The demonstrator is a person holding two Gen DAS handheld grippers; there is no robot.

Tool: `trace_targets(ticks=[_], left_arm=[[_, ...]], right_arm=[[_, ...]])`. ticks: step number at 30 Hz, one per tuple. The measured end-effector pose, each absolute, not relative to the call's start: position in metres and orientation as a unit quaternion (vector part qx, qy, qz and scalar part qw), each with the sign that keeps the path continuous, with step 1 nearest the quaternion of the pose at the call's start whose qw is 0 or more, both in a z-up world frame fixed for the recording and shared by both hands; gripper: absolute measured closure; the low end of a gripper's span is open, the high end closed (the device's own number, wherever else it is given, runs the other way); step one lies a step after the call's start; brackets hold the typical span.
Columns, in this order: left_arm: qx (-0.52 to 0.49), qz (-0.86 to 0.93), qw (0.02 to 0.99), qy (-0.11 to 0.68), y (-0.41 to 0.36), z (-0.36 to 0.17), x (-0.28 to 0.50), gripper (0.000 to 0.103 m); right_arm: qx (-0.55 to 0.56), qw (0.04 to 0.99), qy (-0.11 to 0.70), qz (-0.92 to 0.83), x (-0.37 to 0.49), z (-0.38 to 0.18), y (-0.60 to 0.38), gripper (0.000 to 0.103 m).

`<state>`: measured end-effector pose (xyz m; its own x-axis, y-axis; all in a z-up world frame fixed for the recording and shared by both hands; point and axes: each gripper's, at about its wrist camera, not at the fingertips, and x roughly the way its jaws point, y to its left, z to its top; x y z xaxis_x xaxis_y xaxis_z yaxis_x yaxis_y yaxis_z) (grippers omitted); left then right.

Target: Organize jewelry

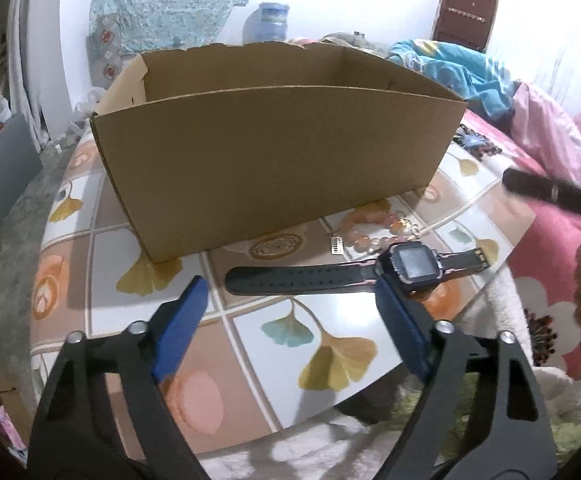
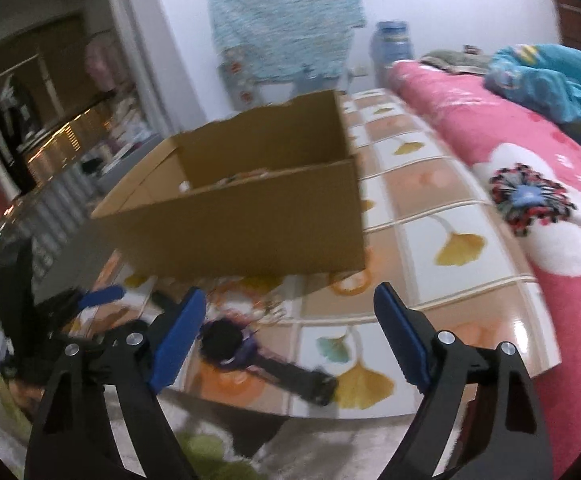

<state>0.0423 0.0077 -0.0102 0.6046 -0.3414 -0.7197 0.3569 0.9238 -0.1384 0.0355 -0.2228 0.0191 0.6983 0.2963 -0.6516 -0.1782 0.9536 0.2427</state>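
A black smartwatch (image 1: 410,266) lies flat on the tiled tabletop (image 1: 250,340), its strap stretched out to the left. My left gripper (image 1: 290,284) is open just in front of it, the strap lying across the gap and the right fingertip beside the watch face; the pads press on nothing. A pink bead bracelet (image 1: 374,232) lies behind the watch, against the open cardboard box (image 1: 274,152). In the blurred right wrist view my right gripper (image 2: 290,292) is open above the table, with the watch (image 2: 226,344) low by its left finger and the box (image 2: 250,220) ahead. Small items show inside the box.
A pink flowered blanket (image 2: 530,200) runs along the table's right side, with a blue cloth (image 1: 450,68) behind. The table's near edge (image 1: 370,392) lies close under the grippers. A small white tag (image 1: 337,246) lies by the bracelet. A dark blurred shape (image 1: 546,192) reaches in from the right.
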Motion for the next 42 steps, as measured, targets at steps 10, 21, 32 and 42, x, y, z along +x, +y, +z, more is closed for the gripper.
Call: trace_targets(ticks=[10,21,32,42], left_arm=[[-0.037,-0.194,0.884,0.424,0.021,-0.017,0.063,0.037],[-0.061,-0.19,0.873,0.446,0.022,-0.027,0.08,0.038],[-0.051,-0.199,0.863,0.461,0.015,-0.03,0.088,0.038],[-0.019,-0.192,0.862,0.468,0.007,-0.031,0.09,0.038]], right_arm=[[0.006,0.897,0.411,0.164,0.024,-0.013,-0.178,0.036],[-0.019,0.887,0.419,0.193,0.041,-0.026,-0.145,0.047],[-0.011,0.884,0.433,0.176,0.049,-0.036,-0.144,0.047],[0.001,0.888,0.43,0.165,0.048,-0.041,-0.146,0.046]])
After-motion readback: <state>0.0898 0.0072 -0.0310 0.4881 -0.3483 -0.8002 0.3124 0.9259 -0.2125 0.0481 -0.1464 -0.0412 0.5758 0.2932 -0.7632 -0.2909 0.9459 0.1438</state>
